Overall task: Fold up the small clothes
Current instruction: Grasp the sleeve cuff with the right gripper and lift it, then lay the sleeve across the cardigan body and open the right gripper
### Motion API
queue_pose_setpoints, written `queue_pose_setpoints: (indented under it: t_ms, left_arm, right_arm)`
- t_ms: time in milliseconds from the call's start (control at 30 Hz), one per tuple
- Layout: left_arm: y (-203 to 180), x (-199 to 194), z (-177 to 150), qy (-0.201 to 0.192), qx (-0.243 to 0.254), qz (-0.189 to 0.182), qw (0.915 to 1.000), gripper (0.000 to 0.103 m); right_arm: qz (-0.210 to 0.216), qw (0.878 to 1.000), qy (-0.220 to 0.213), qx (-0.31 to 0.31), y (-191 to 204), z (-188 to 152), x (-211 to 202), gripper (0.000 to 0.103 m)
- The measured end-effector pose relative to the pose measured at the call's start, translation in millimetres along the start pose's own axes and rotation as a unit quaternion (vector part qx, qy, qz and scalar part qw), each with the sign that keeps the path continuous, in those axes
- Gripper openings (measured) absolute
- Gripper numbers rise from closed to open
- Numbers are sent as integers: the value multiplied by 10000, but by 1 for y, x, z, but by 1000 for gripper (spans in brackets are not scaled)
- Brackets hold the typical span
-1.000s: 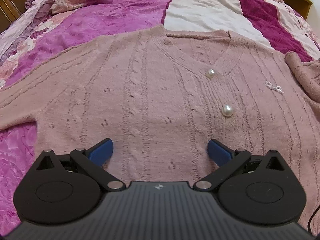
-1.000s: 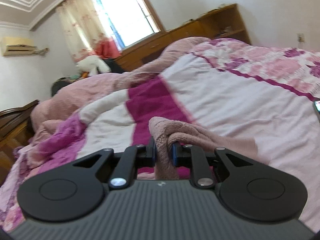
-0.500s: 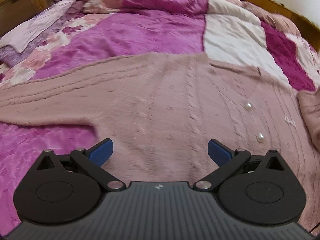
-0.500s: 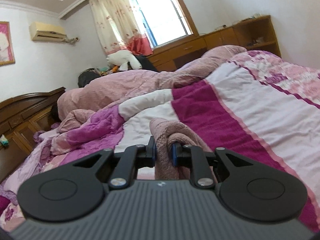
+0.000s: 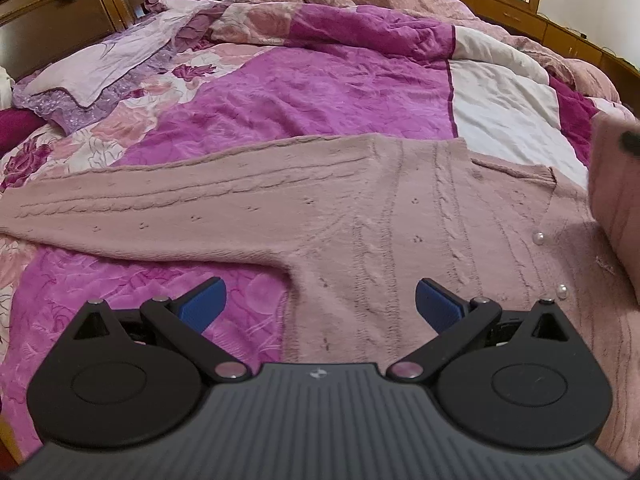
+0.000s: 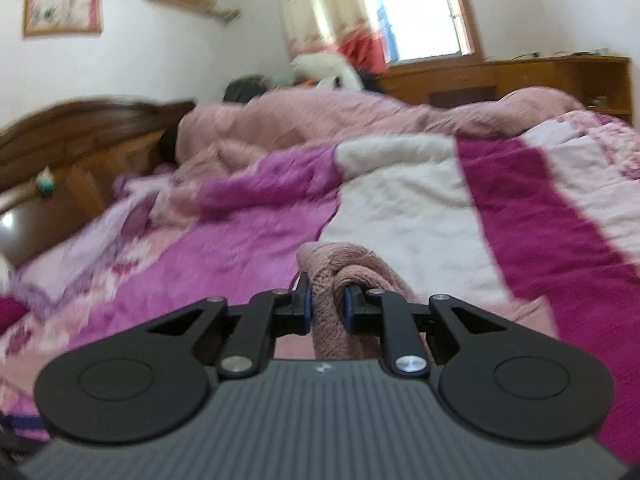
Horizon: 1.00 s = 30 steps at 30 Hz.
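A dusty-pink cable-knit cardigan (image 5: 360, 216) with pearl buttons (image 5: 538, 238) lies flat on the bed, one sleeve (image 5: 140, 204) stretched out to the left. My left gripper (image 5: 320, 304) hovers open above the armpit and side of the cardigan, nothing between its blue pads. My right gripper (image 6: 328, 308) is shut on a bunched fold of the other sleeve (image 6: 344, 268), lifted off the bed. In the left wrist view that raised sleeve (image 5: 616, 200) hangs blurred at the right edge, over the cardigan's front.
A patchwork quilt (image 5: 320, 84) in magenta, white and floral pink covers the bed. A heaped pink blanket (image 6: 340, 120) lies along its far side. A wooden headboard (image 6: 80, 136) stands at the left, low wooden cabinets (image 6: 500, 76) under the window.
My left gripper slid left from the cardigan's buttoned middle toward the left sleeve and armpit. The right gripper, still clamping the sleeve, swung left across the bed, bringing the sleeve over the cardigan.
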<state>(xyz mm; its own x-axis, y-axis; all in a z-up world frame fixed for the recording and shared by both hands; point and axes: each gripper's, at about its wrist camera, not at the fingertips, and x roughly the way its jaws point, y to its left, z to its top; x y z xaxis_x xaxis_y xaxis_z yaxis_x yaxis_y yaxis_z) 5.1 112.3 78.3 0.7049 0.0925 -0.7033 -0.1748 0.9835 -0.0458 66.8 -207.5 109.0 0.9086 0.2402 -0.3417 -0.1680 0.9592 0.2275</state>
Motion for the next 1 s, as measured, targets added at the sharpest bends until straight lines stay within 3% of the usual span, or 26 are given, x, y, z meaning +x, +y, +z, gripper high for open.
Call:
queue_pose_setpoints:
  t_ms: [167, 333, 433, 500, 533, 1000]
  left_arm:
    - [10, 7, -4, 90, -70, -16, 9999, 103]
    - [15, 14, -7, 163, -123, 1, 9998, 103]
    - [15, 17, -8, 200, -150, -14, 9997, 103]
    - [15, 19, -8, 218, -150, -9, 9996, 103]
    - [15, 20, -8, 223, -152, -8, 9996, 103]
    - [2, 17, -11, 212, 15, -192, 9996, 103]
  right_arm:
    - [104, 9971, 605, -449, 29, -39, 29, 19]
    - [196, 9923, 1161, -392, 38, -66, 50, 26]
    - [271, 9911, 1290, -208, 40, -75, 53, 46]
    - [395, 9913, 1247, -110, 42, -76, 50, 66]
    - [444, 9913, 1237, -75, 42, -77, 47, 69]
    - [474, 9890, 1201, 719, 31, -79, -9, 70]
